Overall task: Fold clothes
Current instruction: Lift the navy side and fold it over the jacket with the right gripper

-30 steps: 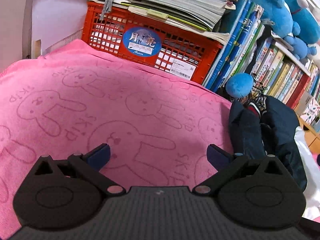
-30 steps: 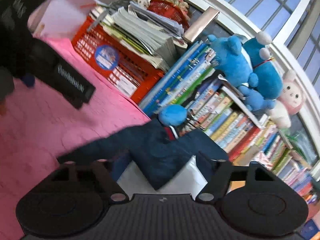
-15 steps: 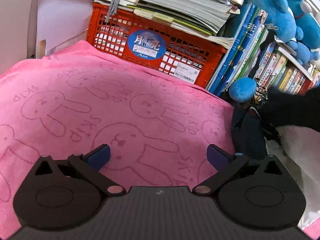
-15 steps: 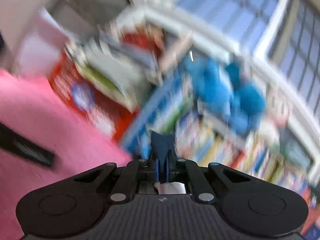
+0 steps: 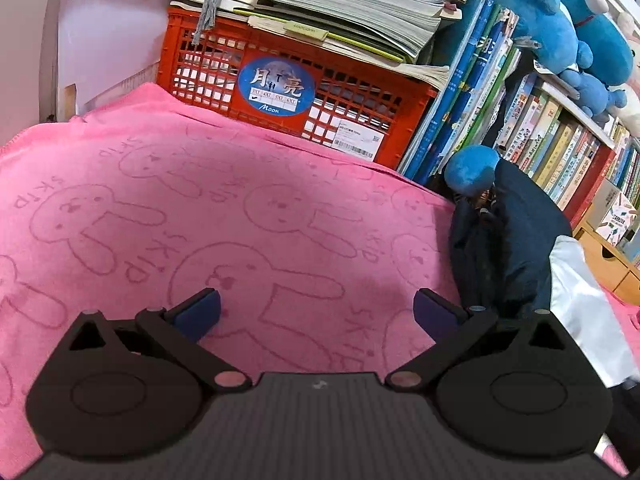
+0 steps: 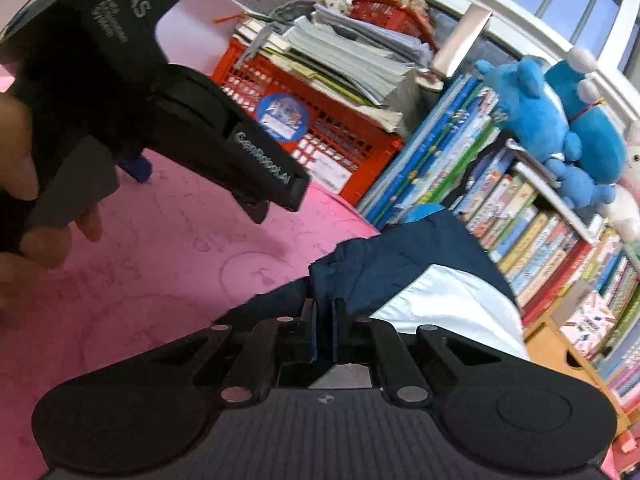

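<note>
A navy garment (image 5: 516,248) with a white panel (image 5: 580,308) lies bunched at the right edge of the pink rabbit-print towel (image 5: 200,220). My left gripper (image 5: 316,308) hovers open over the towel, with nothing between its blue pads. In the right wrist view my right gripper (image 6: 324,320) has its jaws almost together and opening. A folded edge of the navy garment (image 6: 400,256) sits at the tips and its white panel (image 6: 452,304) lies just to the right. A hand (image 6: 24,200) holds the left tool's black housing (image 6: 180,120) at the upper left.
A red plastic crate (image 5: 280,92) topped with stacked papers stands behind the towel. To its right are leaning blue books (image 5: 460,112), a crowded bookshelf (image 5: 560,144) and blue plush toys (image 5: 552,20). A blue ball-shaped plush (image 5: 472,168) touches the garment's far end.
The right gripper went from wide open to closed on the navy cloth, swung up fast, and came back down. The garment now lies folded over, white panel showing. The left gripper stayed still.
</note>
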Tool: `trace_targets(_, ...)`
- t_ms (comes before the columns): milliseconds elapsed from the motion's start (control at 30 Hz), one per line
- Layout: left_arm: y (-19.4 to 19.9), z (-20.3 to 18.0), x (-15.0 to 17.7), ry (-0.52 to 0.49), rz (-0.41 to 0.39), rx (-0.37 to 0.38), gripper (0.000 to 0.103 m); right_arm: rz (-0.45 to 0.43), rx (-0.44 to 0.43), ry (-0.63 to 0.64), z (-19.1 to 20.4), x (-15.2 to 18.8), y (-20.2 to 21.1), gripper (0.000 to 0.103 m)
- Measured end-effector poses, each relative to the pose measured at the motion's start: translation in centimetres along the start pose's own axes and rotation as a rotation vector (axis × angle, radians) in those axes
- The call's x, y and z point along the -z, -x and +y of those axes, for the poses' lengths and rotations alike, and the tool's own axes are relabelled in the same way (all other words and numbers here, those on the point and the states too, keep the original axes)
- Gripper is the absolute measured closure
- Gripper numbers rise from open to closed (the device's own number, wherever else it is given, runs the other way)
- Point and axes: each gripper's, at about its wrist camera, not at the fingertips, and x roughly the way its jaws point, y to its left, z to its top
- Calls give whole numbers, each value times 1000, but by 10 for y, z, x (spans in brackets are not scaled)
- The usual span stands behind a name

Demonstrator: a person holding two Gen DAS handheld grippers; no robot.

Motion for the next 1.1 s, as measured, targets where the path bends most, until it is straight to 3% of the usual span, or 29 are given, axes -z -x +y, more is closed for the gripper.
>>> trace_targets(67, 0, -1, 0, 1, 0, -1, 0, -25, 69, 38, 1, -1, 3, 56)
trace_targets(100, 0, -1, 0, 1, -2, -1, 0, -38, 110, 66, 2, 0, 3, 29)
trace_targets(133, 1, -1, 0, 1, -3, -1, 0, -50, 148, 99, 4, 0, 2, 13)
trace_targets(167, 1, -1, 0, 0, -4, -2, 0, -55, 166, 121, 3, -1, -2, 12)
trace_targets(200, 1, -1, 0, 0, -6, -2, 0, -48, 156, 128, 3, -2, -8, 14)
trace_targets(267, 2, -1, 0, -1, -9, 0, 0, -27, 135, 133, 1, -4, -20, 44)
trace_targets(300, 2, -1, 0, 0, -11, 2, 0, 6, 123, 107, -3, -6, -27, 76)
trace_targets(400, 4, 0, -1, 5, -20, 28, 0, 16, 102, 21, -13, -7, -21, 85)
trace_targets(500, 8, 0, -2, 15, -33, 72, 0, -57, 117, 62, -8, -6, 7, 88)
trace_targets(567, 12, 0, -2, 21, -55, 89, 0, -65, 78, 78, -3, -5, 20, 90)
trace_targets(667, 20, 0, -3, 30, -107, 130, 0, -24, 13, 66, 3, 1, 16, 91)
trace_targets(733, 18, -2, -3, 22, -97, 137, 0, -14, 37, 58, 4, 3, 12, 92)
trace_targets(767, 16, -3, -3, 19, -84, 128, 0, -22, 64, 58, 4, 2, 12, 88)
trace_targets(800, 15, -4, -3, 18, -76, 119, 0, -34, 93, 72, 4, 0, 12, 75)
trace_targets(833, 14, -3, -3, 19, -75, 114, 0, -44, 130, 104, 6, -2, 9, 49)
trace_targets(867, 15, -2, -3, 25, -78, 115, 0, -49, 161, 133, 7, -4, 4, 33)
trace_targets(900, 15, -1, -3, 31, -81, 117, 0, -40, 170, 152, 7, -7, -6, 10)
trace_targets(933, 15, 0, -3, 37, -84, 118, 0, -31, 180, 170, 7, -9, -16, 7)
trace_targets(967, 14, 1, -4, 41, -79, 118, 0, -19, 181, 177, 6, -11, -26, 10)
trace_targets(1000, 13, 2, -3, 43, -75, 116, 0, 2, 157, 147, 2, -13, -35, 27)
trace_targets(1033, 13, 2, -3, 45, -73, 114, 0, 27, 132, 105, -4, -15, -43, 63)
trace_targets(1100, 13, 4, -3, 54, -73, 116, 0, 53, 85, -64, -27, -21, -45, 82)
